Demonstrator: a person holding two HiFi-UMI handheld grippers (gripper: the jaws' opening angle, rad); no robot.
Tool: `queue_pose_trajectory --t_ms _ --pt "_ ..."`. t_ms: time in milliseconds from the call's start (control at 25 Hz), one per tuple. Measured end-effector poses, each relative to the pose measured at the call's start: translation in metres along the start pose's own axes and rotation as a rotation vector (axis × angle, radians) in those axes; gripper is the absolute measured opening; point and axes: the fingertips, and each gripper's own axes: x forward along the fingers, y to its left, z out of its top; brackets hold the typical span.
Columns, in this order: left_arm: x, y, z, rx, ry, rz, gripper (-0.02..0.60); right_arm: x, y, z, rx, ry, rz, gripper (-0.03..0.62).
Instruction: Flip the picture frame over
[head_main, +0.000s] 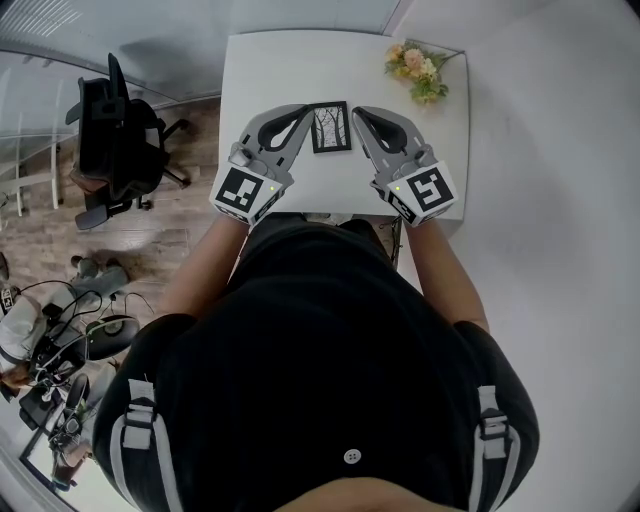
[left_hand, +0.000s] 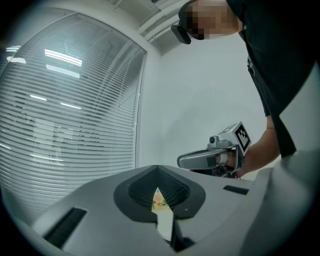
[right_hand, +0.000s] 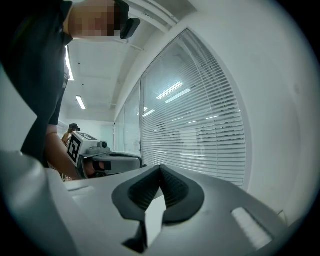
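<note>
A small black picture frame (head_main: 330, 127) with a bare-tree drawing lies face up on the white table (head_main: 270, 70). My left gripper (head_main: 306, 113) rests just left of the frame and my right gripper (head_main: 358, 113) just right of it. Both point away from me along the frame's sides, and neither holds anything. In the left gripper view the jaws of the left gripper (left_hand: 158, 172) meet at the tip, with the right gripper (left_hand: 210, 159) across from them. In the right gripper view the right gripper (right_hand: 160, 170) is likewise shut and the left gripper (right_hand: 107, 161) shows opposite. The frame is hidden in both gripper views.
A bunch of flowers (head_main: 418, 70) lies at the table's far right corner. A black office chair (head_main: 115, 140) stands on the wood floor to the left, with cables (head_main: 60, 340) nearer me. Window blinds (left_hand: 65, 120) and a white wall (head_main: 560, 150) border the table.
</note>
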Motion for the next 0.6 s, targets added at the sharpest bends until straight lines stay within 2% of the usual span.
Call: queue_pose_trajectory --t_ms 600 --pt "0.0065 -0.0043 -0.0038 -0.013 0.009 0.008 0.003 -0.0058 -0.0078 -0.0028 0.018 0.011 0.003 0.009"
